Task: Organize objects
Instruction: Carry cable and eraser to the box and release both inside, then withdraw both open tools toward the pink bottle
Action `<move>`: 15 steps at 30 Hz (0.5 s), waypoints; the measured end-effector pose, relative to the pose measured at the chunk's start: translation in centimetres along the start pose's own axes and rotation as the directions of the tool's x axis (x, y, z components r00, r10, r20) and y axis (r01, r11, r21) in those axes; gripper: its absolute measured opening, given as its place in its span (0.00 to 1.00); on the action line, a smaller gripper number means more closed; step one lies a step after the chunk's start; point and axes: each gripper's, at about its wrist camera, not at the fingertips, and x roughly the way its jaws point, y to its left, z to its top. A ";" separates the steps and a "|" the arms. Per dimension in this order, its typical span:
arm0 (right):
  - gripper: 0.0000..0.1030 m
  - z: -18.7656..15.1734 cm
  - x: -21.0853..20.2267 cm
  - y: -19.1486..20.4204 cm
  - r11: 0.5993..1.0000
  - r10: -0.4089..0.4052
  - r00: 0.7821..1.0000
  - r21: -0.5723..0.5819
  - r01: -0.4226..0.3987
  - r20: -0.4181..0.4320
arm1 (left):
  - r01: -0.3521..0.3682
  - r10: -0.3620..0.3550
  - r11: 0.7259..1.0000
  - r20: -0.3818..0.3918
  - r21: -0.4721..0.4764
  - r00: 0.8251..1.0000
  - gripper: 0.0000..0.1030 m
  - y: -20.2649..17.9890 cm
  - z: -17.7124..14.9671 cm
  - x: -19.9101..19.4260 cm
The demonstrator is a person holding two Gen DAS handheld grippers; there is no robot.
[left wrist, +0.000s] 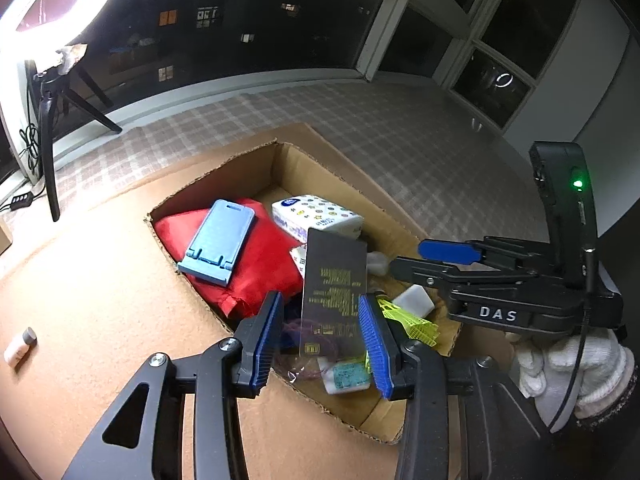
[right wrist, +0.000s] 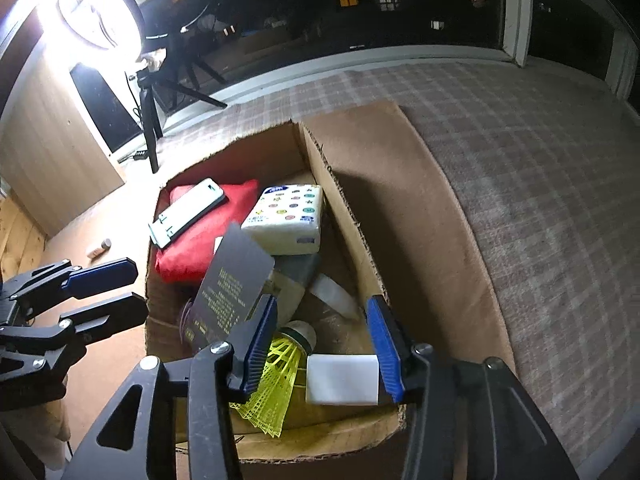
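Note:
An open cardboard box [left wrist: 236,168] [right wrist: 344,200] holds a red pouch [left wrist: 260,264] [right wrist: 188,248], a blue phone stand [left wrist: 218,240] [right wrist: 188,210], a tissue pack [left wrist: 320,214] [right wrist: 286,218], a yellow shuttlecock [left wrist: 412,320] [right wrist: 276,380] and a white block [left wrist: 416,298] [right wrist: 342,378]. A dark card with gold print [left wrist: 334,292] [right wrist: 230,288] stands tilted in the box. My left gripper [left wrist: 324,332] [right wrist: 108,292] is open over the box, its fingers on either side of the card, apart from it. My right gripper [right wrist: 324,344] [left wrist: 428,258] is open and empty above the shuttlecock and white block.
A small pale tube [left wrist: 20,346] [right wrist: 100,248] lies on the brown surface left of the box. A ring light on a tripod [left wrist: 48,128] [right wrist: 148,120] stands at the back left. A checked cloth [left wrist: 400,120] [right wrist: 540,200] lies behind and right of the box, below dark windows.

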 end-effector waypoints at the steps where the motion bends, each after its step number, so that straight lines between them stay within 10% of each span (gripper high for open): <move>1: 0.43 0.0 -0.1 0.0 1.000 0.000 1.000 0.003 0.000 0.003 | 0.000 0.000 1.000 0.001 -0.004 1.000 0.41 0.1 0.0 -0.1; 15: 0.50 0.0 -2.5 2.9 1.000 0.014 0.998 -0.011 -0.013 0.062 | -0.066 0.068 0.995 0.019 -0.076 0.998 0.41 4.6 -1.1 -3.2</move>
